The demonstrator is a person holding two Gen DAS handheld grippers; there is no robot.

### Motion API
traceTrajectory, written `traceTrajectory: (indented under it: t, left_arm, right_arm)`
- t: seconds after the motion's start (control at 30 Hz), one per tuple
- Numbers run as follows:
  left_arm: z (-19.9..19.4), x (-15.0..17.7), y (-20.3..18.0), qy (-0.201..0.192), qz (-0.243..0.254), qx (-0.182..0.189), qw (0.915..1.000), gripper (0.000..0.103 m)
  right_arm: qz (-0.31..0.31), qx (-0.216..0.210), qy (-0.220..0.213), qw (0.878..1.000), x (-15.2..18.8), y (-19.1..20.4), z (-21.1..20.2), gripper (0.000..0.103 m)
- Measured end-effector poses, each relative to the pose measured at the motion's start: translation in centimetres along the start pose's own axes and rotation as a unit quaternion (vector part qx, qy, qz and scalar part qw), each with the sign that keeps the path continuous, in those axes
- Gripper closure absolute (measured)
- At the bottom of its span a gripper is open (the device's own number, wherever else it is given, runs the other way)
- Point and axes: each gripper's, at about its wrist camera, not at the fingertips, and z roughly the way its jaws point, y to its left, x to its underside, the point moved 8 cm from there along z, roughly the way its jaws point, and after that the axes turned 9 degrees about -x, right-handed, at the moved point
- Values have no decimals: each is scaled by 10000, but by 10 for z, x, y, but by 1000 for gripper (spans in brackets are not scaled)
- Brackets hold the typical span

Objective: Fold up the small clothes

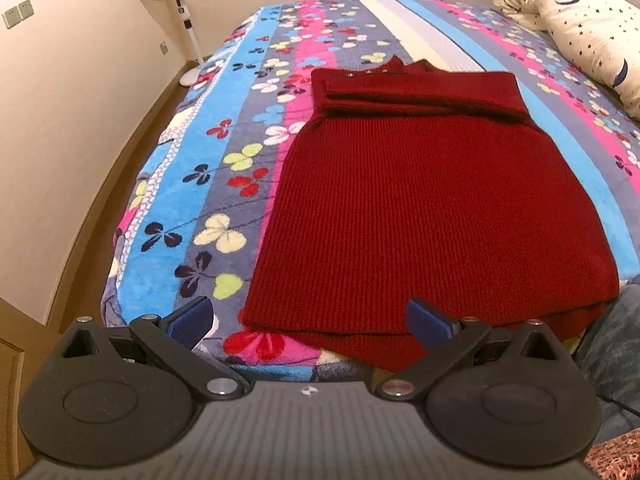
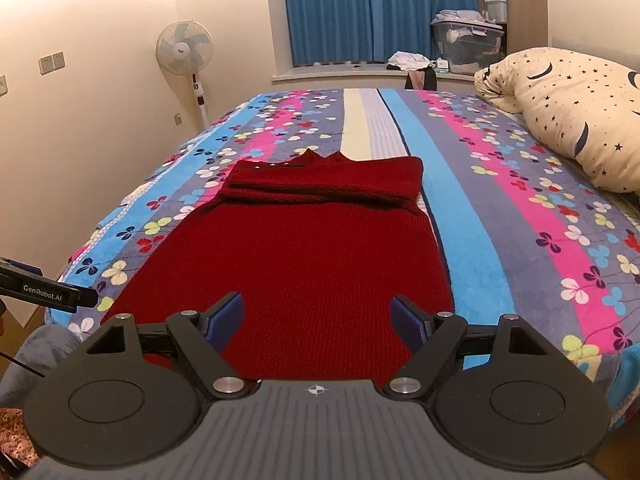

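Left gripper jaws apart, nothing between pads, hovering above near hem of red knit sweater. Right gripper jaws apart too, empty, over same hem. Sweater flat on bed ahead of both, sleeves folded across chest, collar at far end.

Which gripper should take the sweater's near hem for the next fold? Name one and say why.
Right. The right gripper hangs open squarely over the red sweater's near hem. The left gripper, also open, straddles the sweater's left corner, half over the blanket.
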Motion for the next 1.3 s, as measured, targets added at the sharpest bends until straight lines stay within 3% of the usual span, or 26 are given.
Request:
traceTrajectory:
  t: [0.67,0.83,1.07,1.3]
  left_arm:
    - [51,0,-1,538,22,108,9985,0]
    - [91,-2,18,574,-21,112,9983,0]
    - [149,-8,43,680,-41,87,9976,0]
    - [212,-11,44,1368,-281,629,9882,0]
  right_arm:
    - [21,78,436,9990,4,-6,39,21]
    - [130,393,678,9968,11,-53,60,20]
    - [1417,611,1151,9813,40,-146,102,20]
    - [1773,681,1756,9660,69,-193,153,19]
